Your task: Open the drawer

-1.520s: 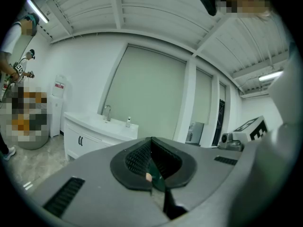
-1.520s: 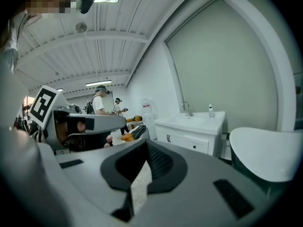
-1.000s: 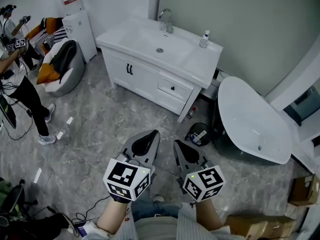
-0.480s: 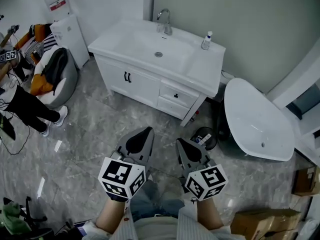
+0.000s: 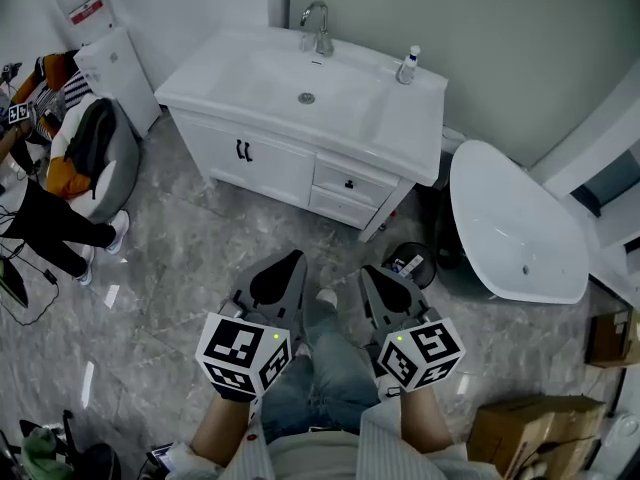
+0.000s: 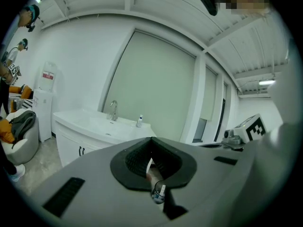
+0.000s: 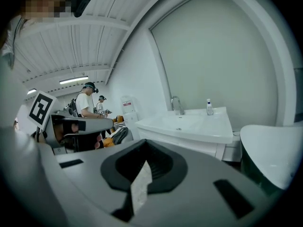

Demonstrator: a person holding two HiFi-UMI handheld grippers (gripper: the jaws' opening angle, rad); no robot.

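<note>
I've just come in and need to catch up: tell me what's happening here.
A person stands on the grey floor facing a white sink cabinet, holding tongs in each hand. The left tongs and the right tongs are both shut with nothing in them, pointing towards the cabinet but well short of it. The drawer under the counter is closed and untouched, so the opening has not begun. Another person is off at the left.

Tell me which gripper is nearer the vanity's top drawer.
Right, narrowly. The right gripper hangs almost straight in front of the top drawer, well short of it; the left gripper sits farther off to the left.
</note>
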